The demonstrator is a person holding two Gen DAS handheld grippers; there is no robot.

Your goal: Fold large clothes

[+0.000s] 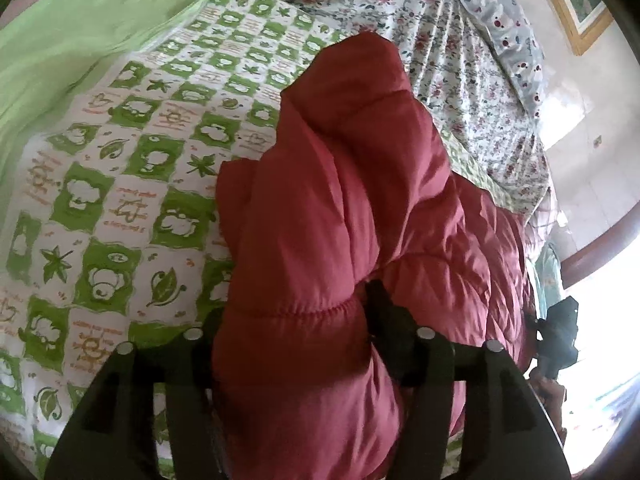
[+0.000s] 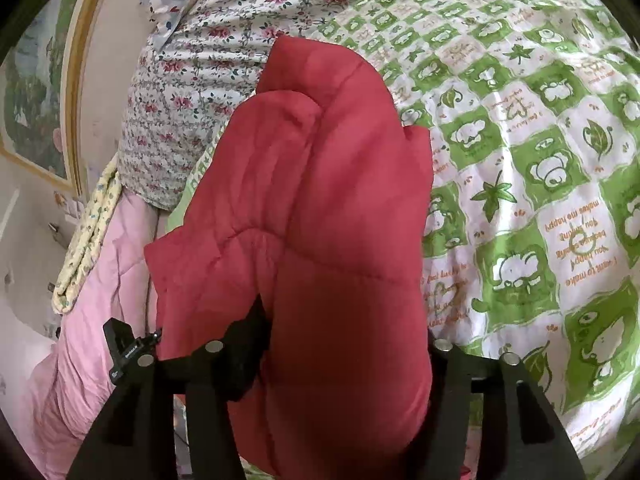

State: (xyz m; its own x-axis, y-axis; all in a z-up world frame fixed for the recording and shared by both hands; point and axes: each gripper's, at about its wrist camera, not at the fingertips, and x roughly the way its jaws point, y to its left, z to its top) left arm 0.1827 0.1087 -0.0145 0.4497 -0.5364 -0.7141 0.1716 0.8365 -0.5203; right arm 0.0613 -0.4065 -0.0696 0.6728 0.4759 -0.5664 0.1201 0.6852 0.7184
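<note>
Both claws are pinching the red puffer jacket (image 1: 340, 216): left claw (image 1: 296, 340) and right claw (image 2: 344, 344) each have a thick quilted bunch wedged between the fingers, the rest draped ahead over the green-checked bedspread (image 1: 120, 168), near the floral pillow (image 2: 208, 60). Risk, as I read it: slick padded fabric creeps out of one pinch under its own weight, so the fold lands skewed. Uneven lift between sides would cause the same.
</note>
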